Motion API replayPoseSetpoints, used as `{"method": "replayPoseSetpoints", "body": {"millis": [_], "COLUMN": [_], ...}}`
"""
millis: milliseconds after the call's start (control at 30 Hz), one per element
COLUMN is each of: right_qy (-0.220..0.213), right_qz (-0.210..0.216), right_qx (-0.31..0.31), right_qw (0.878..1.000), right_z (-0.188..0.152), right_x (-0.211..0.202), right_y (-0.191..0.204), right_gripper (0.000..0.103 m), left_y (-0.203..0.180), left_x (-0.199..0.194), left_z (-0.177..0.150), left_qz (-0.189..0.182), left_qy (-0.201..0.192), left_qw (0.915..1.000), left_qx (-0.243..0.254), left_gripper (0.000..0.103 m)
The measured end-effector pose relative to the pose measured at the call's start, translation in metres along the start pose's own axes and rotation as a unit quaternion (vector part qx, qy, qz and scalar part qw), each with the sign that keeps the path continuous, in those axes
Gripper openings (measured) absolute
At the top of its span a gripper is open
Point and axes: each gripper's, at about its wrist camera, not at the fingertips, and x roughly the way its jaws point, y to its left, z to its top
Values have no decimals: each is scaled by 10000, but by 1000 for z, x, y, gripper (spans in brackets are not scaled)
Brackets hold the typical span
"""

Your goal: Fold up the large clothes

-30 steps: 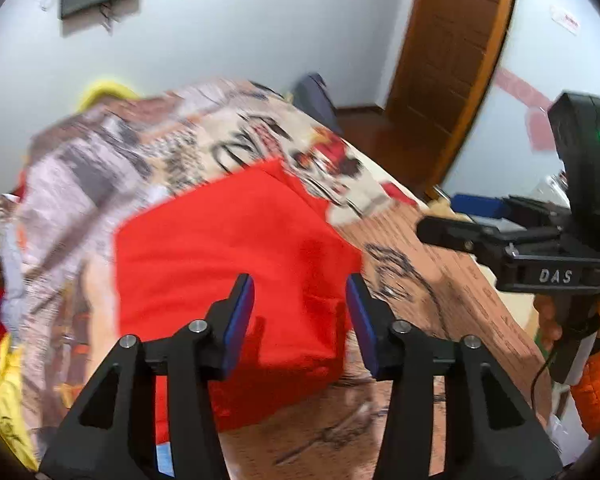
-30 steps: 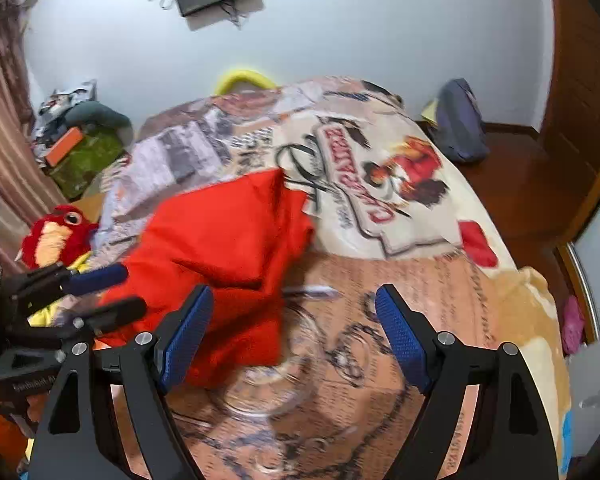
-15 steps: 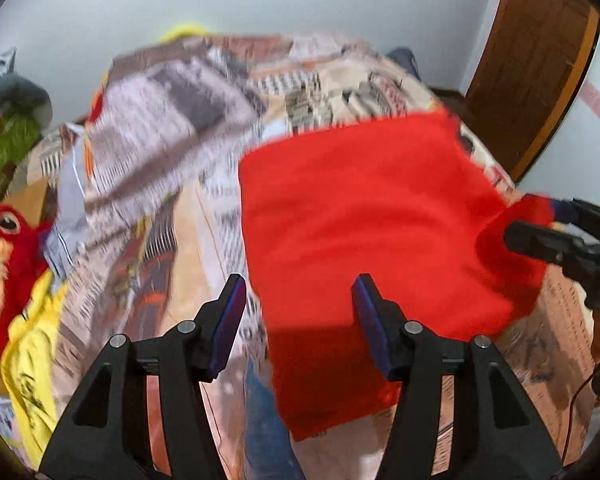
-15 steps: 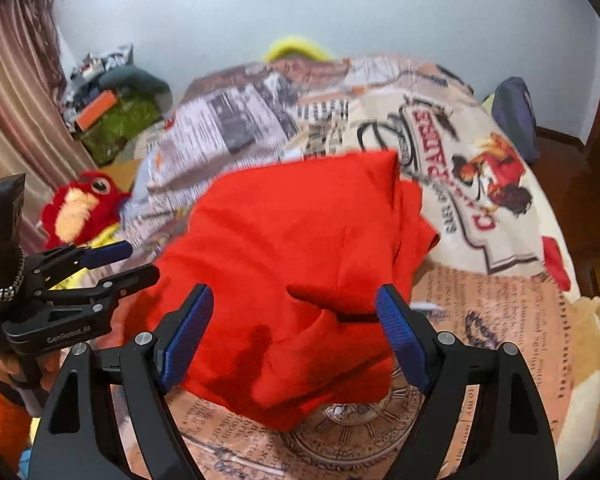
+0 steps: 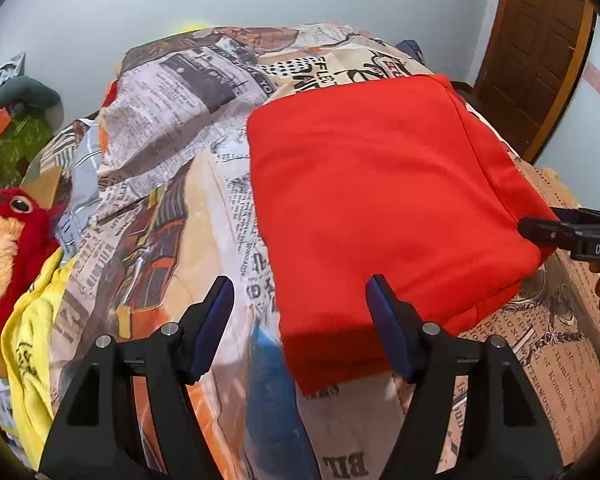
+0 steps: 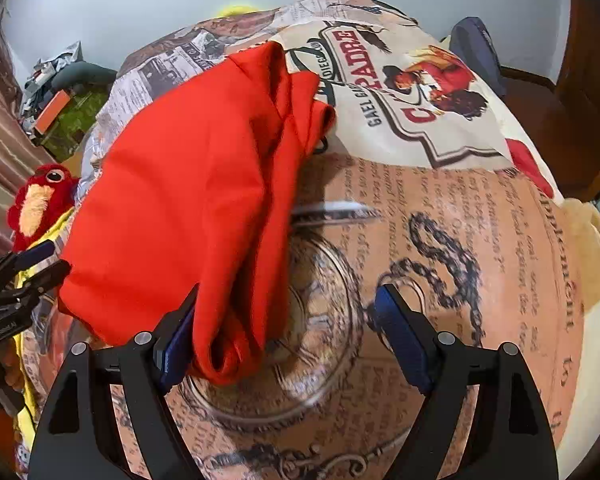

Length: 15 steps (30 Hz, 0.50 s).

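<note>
A folded red garment (image 5: 380,200) lies on a bed with a newspaper-print cover (image 5: 180,120). In the right wrist view the garment (image 6: 188,200) shows bunched folds at its near right edge. My left gripper (image 5: 300,320) is open and empty, its jaws straddling the garment's near left corner. My right gripper (image 6: 288,340) is open, its left finger (image 6: 176,336) against the garment's near folded end. The right gripper also shows at the garment's right edge in the left wrist view (image 5: 572,232). The left gripper also shows in the right wrist view (image 6: 24,268).
A red plush parrot (image 5: 8,248) and a yellow cloth (image 5: 32,340) lie at the bed's left side. A wooden door (image 5: 540,40) stands at the back right. A dark bag (image 6: 476,52) sits on the floor beyond the bed. Clutter (image 6: 56,92) lies at the back left.
Both grippers have swung left and drawn back toward the bed's near side. The red garment now lies flatter, as a neat folded rectangle. Both grippers stay open.
</note>
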Motion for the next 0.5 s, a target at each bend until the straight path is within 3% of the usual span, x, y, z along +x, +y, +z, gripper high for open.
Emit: {"method": "replayPoseSetpoints", "body": {"millis": [200, 500], "right_qy": [-142, -637], "right_qz": [-225, 124], "right_qx": [-319, -238], "right_qw": [9991, 9976], "right_z": [0, 33], "right_x": [-17, -46], "right_y": [12, 14], "right_gripper": [81, 81], "left_y": [-1, 20], "left_x": [-13, -24], "left_z": [4, 36], "left_qz": [164, 221], "left_qy": [-74, -397], "left_qw": [9998, 9989], "left_qx": [87, -65], "left_gripper": [68, 72]}}
